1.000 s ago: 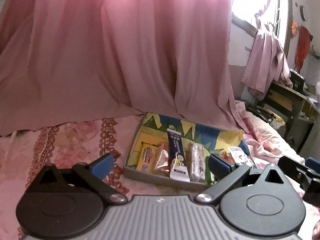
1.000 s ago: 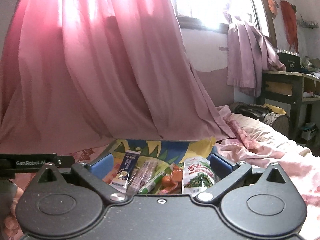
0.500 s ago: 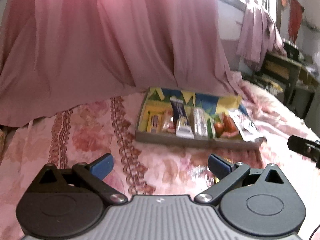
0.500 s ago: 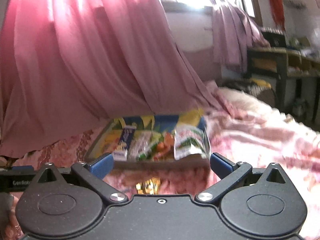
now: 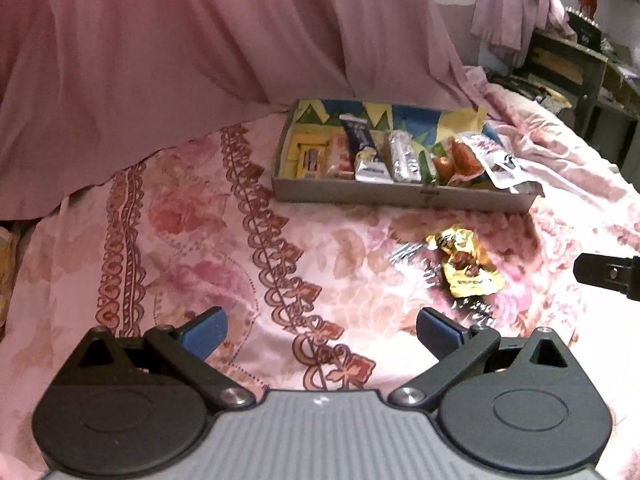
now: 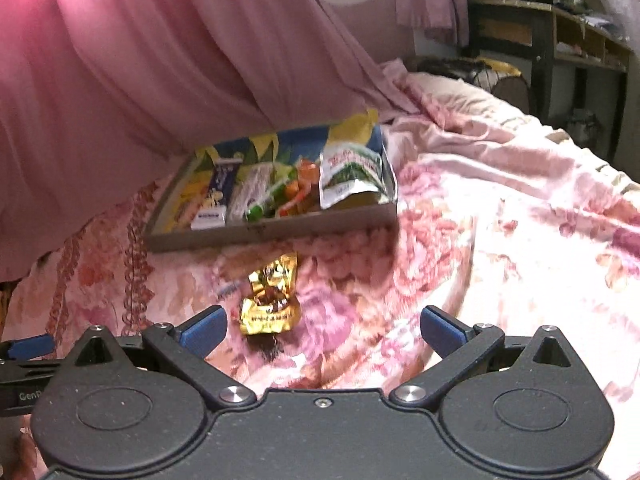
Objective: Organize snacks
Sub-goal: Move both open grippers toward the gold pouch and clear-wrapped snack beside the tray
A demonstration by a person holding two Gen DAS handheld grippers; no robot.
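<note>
A shallow cardboard tray (image 5: 404, 194) (image 6: 272, 230) with a colourful lining lies on the floral bedspread and holds several snack packets side by side. A gold snack packet (image 5: 466, 266) (image 6: 272, 296) lies loose on the bedspread in front of the tray, with a clear wrapper (image 5: 412, 256) beside it. My left gripper (image 5: 320, 330) is open and empty, hovering above the bedspread to the left of the gold packet. My right gripper (image 6: 322, 330) is open and empty, just short of the gold packet, which lies near its left finger.
Pink curtain fabric (image 5: 200, 40) hangs down onto the bed behind the tray. A dark desk with shelves (image 6: 560, 40) stands at the far right. A rumpled pink blanket (image 6: 500, 160) lies right of the tray. The right gripper's body (image 5: 608, 276) shows at the left wrist view's right edge.
Both grippers have pulled back from the tray and tilted down. The tray now sits farther off, and the gold packet on the bedspread has come into view. Both stay open.
</note>
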